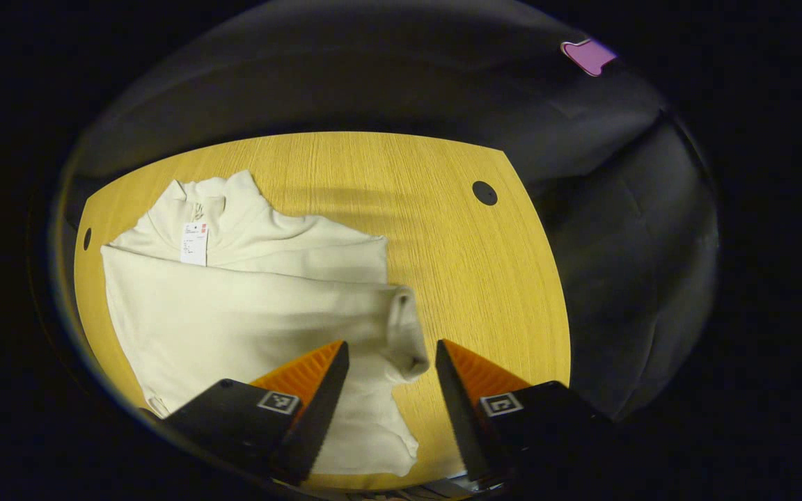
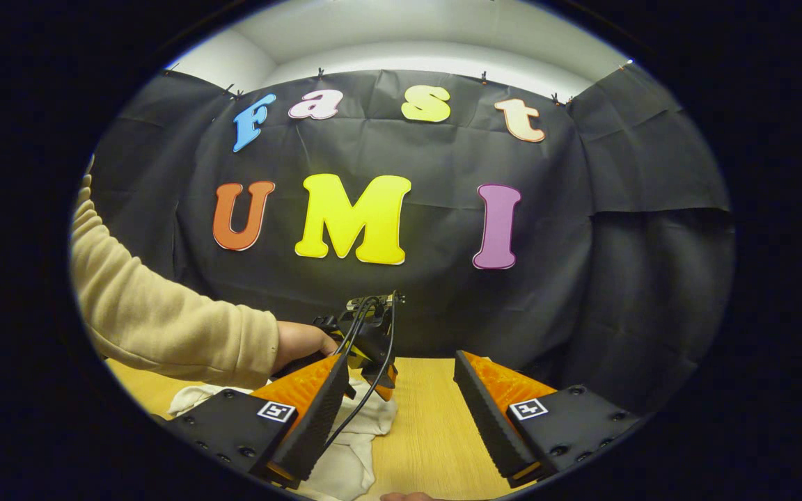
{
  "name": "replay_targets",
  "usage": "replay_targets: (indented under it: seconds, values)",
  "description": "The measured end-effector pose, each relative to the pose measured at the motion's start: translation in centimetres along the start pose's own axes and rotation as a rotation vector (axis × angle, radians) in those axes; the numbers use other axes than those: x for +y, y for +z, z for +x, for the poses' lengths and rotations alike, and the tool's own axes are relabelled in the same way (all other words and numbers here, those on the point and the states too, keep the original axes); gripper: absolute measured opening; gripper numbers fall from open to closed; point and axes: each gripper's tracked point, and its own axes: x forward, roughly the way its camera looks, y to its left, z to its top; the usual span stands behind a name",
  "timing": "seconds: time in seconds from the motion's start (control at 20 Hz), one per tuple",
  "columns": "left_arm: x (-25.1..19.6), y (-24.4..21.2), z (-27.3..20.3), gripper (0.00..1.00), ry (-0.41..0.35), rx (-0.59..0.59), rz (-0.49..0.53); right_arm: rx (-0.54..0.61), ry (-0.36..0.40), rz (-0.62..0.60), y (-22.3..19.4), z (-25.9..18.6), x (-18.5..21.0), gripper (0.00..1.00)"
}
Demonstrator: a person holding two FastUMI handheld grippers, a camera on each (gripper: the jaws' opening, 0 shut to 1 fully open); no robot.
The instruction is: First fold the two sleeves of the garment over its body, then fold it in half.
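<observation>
a rounded wood-grain table (image 1: 470, 278) carries a cream high-neck garment (image 1: 248, 313) at nine o'clock in the left gripper view, soft knit, one sleeve (image 1: 289, 306) folded flat across the body, its cuff at centre; a paper tag (image 1: 194, 243) hangs at the collar. the left gripper (image 1: 390, 390) hangs above with jaws apart, holding nothing; the right gripper (image 2: 397, 410) likewise gapes, ridged pads bare, a ribbed beige sleeve cuff (image 2: 164, 320) at nine o'clock

Garment (image 1: 248, 306) on table (image 1: 484, 278), left of centre.

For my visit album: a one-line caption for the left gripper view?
Open left gripper above a cream high-neck garment, sleeve folded across, on a wooden table.
</observation>
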Motion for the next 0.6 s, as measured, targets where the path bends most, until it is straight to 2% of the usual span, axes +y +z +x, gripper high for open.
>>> replay_targets:
  seconds: [0.25, 0.6]
  values:
    - [1.7, -0.3, -2.8, 0.99, 0.01, -0.072, -0.005, 0.004, 0.022, -0.012, 0.1, -0.6, 1.1, 0.95]
    - [8.7, -1.7, -9.1, 0.99, 0.117, -0.276, 0.044, 0.006, 0.07, -0.048, 0.1, -0.7, 5.2, 0.95]
